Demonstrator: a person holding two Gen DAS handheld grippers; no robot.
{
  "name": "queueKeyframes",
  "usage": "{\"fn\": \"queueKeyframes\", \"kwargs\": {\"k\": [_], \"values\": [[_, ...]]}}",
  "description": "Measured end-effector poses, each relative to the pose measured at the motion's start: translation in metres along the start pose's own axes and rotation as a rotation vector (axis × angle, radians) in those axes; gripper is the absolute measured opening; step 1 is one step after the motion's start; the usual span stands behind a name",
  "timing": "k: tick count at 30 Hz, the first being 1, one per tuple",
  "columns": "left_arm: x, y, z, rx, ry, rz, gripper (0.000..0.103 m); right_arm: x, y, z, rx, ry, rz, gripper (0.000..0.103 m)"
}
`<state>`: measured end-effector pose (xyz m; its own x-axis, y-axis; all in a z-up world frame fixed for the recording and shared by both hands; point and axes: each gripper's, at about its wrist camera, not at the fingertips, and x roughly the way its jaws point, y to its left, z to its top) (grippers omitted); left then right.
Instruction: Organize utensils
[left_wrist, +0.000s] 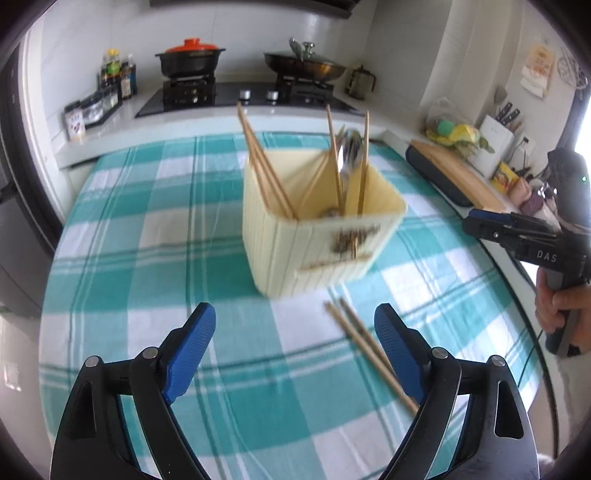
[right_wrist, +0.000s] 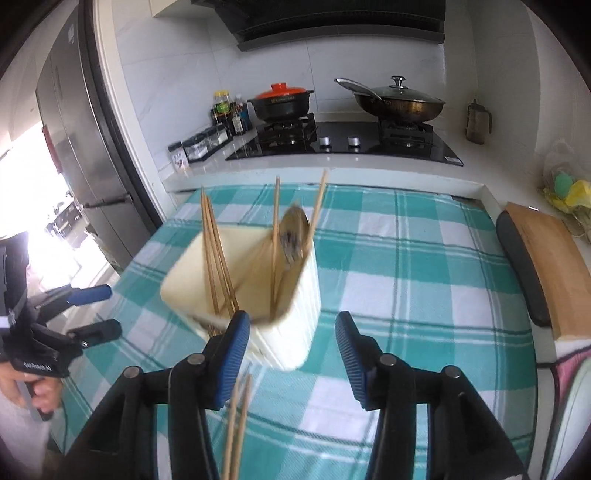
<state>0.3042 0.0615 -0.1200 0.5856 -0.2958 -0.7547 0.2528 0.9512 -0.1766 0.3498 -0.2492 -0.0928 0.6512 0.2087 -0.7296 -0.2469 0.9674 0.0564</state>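
Note:
A cream utensil holder (left_wrist: 317, 240) stands on the teal checked tablecloth (left_wrist: 147, 229), with several wooden chopsticks (left_wrist: 264, 166) and a metal spoon (left_wrist: 349, 153) upright in it. It also shows in the right wrist view (right_wrist: 255, 291). A loose pair of chopsticks (left_wrist: 364, 343) lies on the cloth in front of the holder, and shows between the right fingers (right_wrist: 238, 424). My left gripper (left_wrist: 295, 347) is open and empty, just short of the holder. My right gripper (right_wrist: 291, 354) is open above the cloth, close to the holder.
A stove (right_wrist: 343, 142) with a red-lidded pot (right_wrist: 282, 101) and a lidded wok (right_wrist: 400, 101) is behind the table. A wooden cutting board (right_wrist: 550, 266) lies at the right edge. A fridge (right_wrist: 85, 162) stands at the left. Condiment bottles (left_wrist: 118, 75) line the counter.

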Motion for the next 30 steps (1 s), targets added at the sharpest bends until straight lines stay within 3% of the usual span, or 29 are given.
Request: {"fn": "queueKeyframes", "kwargs": {"k": [5,10,16,21,30], "values": [[0.010,-0.001,-0.078,-0.104,0.007,0.042,0.089,0.017,-0.006,-0.106,0.007,0.123,-0.071,0.050],[0.021,-0.002,-0.105,-0.176,-0.017,0.110,0.089,0.026,-0.008,-0.166,-0.021,0.136,-0.174,0.050],[0.045,-0.011,-0.114,-0.160,-0.009,0.183,0.089,0.020,-0.013,-0.183,-0.028,0.071,-0.182,0.051],[0.057,-0.021,-0.116,-0.118,0.010,0.244,0.091,0.021,-0.021,-0.185,0.012,0.060,-0.174,0.060],[0.065,-0.028,-0.116,-0.072,0.043,0.272,0.099,0.022,-0.022,-0.186,0.018,0.061,-0.171,0.062]]}}
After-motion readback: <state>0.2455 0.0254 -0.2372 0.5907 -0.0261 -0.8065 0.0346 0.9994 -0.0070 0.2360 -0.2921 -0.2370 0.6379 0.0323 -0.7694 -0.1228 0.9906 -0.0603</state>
